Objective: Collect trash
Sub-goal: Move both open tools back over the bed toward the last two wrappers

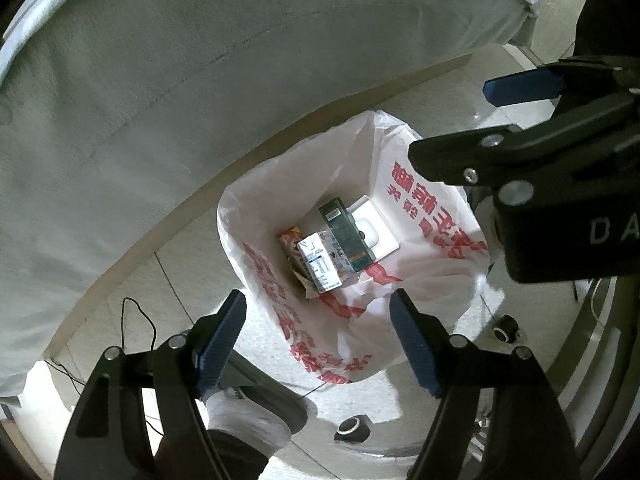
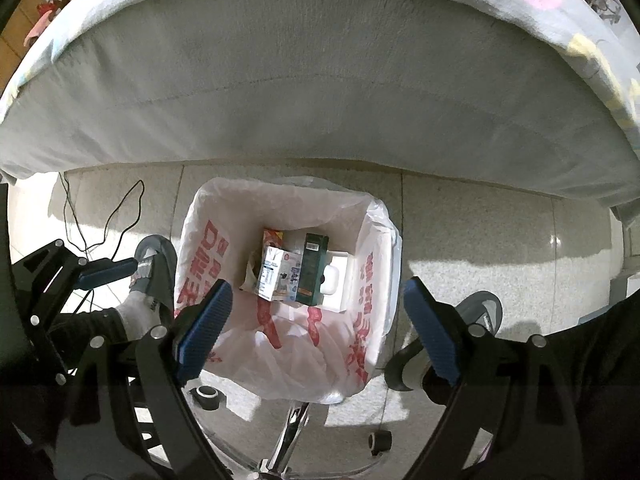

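A bin lined with a white plastic bag with red print [image 1: 420, 216] [image 2: 368, 280] stands on the floor by the bed. Inside lie a dark green box [image 1: 348, 236] [image 2: 314, 268], a white and blue carton [image 1: 320, 266] [image 2: 276, 274], a red and yellow packet [image 1: 290, 240] [image 2: 273, 237] and a white tray [image 1: 380, 228] [image 2: 340, 280]. My left gripper [image 1: 318, 336] is open and empty above the bin. My right gripper [image 2: 320, 328] is open and empty above the bin; it also shows in the left wrist view [image 1: 452, 124].
A bed with a grey side [image 2: 320, 100] fills the far side. A black cable [image 2: 108, 216] lies on the tiled floor at left. The person's slippered feet [image 2: 154, 268] [image 2: 476, 320] flank the bin. Chair legs and casters [image 2: 208, 394] stand near.
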Demonstrator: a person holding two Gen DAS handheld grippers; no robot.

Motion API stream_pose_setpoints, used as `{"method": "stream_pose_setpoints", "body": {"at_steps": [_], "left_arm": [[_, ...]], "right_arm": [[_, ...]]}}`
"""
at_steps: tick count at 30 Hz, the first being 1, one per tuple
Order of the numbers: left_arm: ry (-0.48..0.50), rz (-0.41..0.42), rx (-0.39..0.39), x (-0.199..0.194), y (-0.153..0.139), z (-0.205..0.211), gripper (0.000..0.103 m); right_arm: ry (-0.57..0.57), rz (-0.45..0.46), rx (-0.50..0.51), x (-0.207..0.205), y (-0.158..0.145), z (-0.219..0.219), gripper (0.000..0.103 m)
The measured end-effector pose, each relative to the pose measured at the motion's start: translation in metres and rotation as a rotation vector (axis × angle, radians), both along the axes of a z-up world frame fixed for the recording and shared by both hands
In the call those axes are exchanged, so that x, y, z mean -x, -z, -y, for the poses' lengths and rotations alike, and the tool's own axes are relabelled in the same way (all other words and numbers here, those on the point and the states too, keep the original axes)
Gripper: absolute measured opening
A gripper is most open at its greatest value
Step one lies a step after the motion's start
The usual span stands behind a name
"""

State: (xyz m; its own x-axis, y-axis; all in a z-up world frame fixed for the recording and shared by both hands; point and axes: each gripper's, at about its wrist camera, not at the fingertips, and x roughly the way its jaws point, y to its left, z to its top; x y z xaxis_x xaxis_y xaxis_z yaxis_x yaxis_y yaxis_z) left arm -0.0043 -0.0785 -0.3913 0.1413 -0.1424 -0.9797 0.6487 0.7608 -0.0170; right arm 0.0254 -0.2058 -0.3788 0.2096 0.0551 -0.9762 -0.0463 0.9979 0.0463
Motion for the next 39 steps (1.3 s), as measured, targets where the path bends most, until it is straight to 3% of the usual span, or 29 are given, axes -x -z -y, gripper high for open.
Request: {"method": "stream_pose_setpoints", "body": {"at_steps": [13,22,39], "left_arm": [[0.016,0.080,0.012,0.002,-0.022,0.000,0.072],[0.016,0.205,0.030,0.002,-0.062,-0.004,0.072],[-0.107,0.443,0.185,-0.019,-0.155,-0.034,0.073]], "right_arm": [[0.036,0.066,-0.058,0.006,-0.033,0.007,0.085],[0.056,0.178,-0.088,0.017,-0.090,0.020,0.085],[0.070,0.342,-0.135,0.018,-0.184,0.033,0.085]]}}
